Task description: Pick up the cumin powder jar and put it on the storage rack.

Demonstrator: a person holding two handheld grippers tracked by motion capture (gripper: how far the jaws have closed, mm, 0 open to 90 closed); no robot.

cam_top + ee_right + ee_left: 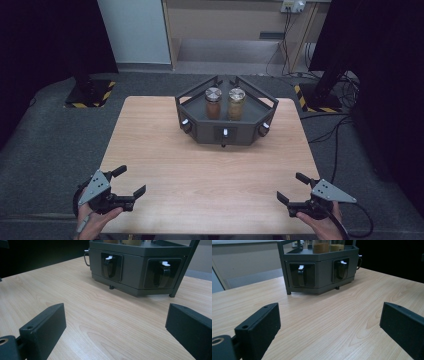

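Two hand-held grippers wait at the near edge of a pale wooden worktop [165,165], the left gripper [131,183] by the near left corner and the right gripper [290,187] by the near right, each with its fingers [259,327] spread wide and holding nothing. Well apart from both, toward the middle of the far edge, stands a dark grey angular rack [226,131] with clip-like latches [301,273] set in recesses on its faces. Two glass jars ride side by side on its upper deck: a reddish-brown jar [213,104] with a metal lid on the left and a yellowish jar [236,104] on the right, close together, though whether they touch cannot be told. Judged from their look, the jars are rigid, smooth and breakable, weighted by their fill, and likely slippery under hard fingers. The surest hold would be across the straight glass wall below the lid, squeezed firmly but not hard. The rack's raised rails [198,89] may crowd a sideways approach.
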